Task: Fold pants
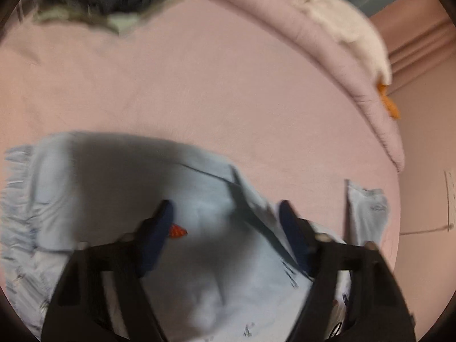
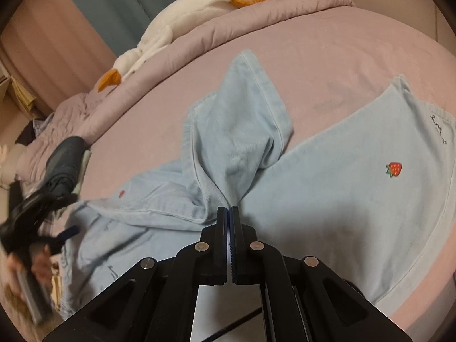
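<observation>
Big pink bed (image 2: pixel 327 42) fills both views, and the pale blue pants (image 2: pixel 342 176) lie spread on it, right at the near edge. One leg runs flat away to the right of the crotch, strawberry patch (image 2: pixel 394 169) face up; the other leg is bunched and flopped over above the crotch, its hem pointing toward the white goose plush (image 2: pixel 171 25) at the far edge.

My right gripper (image 2: pixel 230 213) is pressed together, and it looks to be pinching a fold of denim right at the crotch, where the cloth peaks into the tips. My left gripper (image 1: pixel 225 208) hangs spread over the waist end, left of the crotch, pads clear of the fabric as far as the blur lets me judge.

I read this as the first fold, laying one leg on the other. Next I need the left to bite the waistband, then both lift and carry the bunched leg across without dragging.
</observation>
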Tool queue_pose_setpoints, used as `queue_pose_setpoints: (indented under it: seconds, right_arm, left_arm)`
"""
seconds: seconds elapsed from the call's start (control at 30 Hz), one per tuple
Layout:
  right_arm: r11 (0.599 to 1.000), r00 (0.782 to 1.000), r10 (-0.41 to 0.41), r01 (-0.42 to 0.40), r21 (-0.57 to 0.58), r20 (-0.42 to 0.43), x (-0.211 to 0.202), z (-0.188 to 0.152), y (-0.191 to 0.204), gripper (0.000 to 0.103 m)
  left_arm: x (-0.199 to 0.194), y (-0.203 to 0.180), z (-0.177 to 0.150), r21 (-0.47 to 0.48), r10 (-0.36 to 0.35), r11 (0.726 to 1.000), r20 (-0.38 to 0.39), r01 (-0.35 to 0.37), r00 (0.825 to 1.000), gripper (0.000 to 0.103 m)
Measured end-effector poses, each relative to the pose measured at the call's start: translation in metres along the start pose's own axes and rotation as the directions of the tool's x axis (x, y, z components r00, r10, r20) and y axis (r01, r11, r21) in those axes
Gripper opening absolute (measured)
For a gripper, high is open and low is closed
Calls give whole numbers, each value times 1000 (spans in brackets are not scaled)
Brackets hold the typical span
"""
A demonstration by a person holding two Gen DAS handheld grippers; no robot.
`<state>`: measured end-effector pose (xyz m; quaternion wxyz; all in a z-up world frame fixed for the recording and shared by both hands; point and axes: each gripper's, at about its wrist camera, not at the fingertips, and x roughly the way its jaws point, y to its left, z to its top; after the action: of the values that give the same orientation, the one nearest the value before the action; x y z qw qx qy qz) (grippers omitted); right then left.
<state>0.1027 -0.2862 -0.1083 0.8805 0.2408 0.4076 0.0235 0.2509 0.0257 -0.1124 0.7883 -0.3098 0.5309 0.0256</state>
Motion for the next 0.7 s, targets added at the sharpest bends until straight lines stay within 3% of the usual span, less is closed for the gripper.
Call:
queue_pose_setpoints:
  seconds: [0.07,0.13,0.17,0.3,0.4,0.5,0.6,0.7]
  right_arm:
    - [1000,1000,9,-9,1,-2,-1,0,0,2]
    - [1000,1000,19,-19,5,-4,-3,2,-4,2]
    - [1000,1000,27,-27,9,0,-5,6,-4,2]
    - [1000,999,17,-17,-10,43,-21,7,-7,2]
    - [999,996,-14,17,-38,88,-38,10,-8,2]
    - [999,996,-29,32,-43,84,-52,10,-13,2]
    - [994,997,-68,71,-83,31,-50,5,-16,2]
    - [981,990,-132,124,-152,-42,-40,11,-11,3]
  left_arm:
    - [7,6,6,-39,8,999,5,-8,1000,44]
    - [1,8,7,-44,-22,999,55,24,998,11]
    - [0,9,6,-46,-47,998,40,49,998,4]
    - [-31,8,-12,-19,-97,995,84,99,992,3]
    - [-85,5,-46,62,-198,980,152,190,968,3]
    - [-118,13,-90,104,-259,964,170,244,951,3]
    - [-120,21,-140,143,-188,975,140,168,972,4]
    - [-94,40,-171,114,-116,988,73,108,991,4]
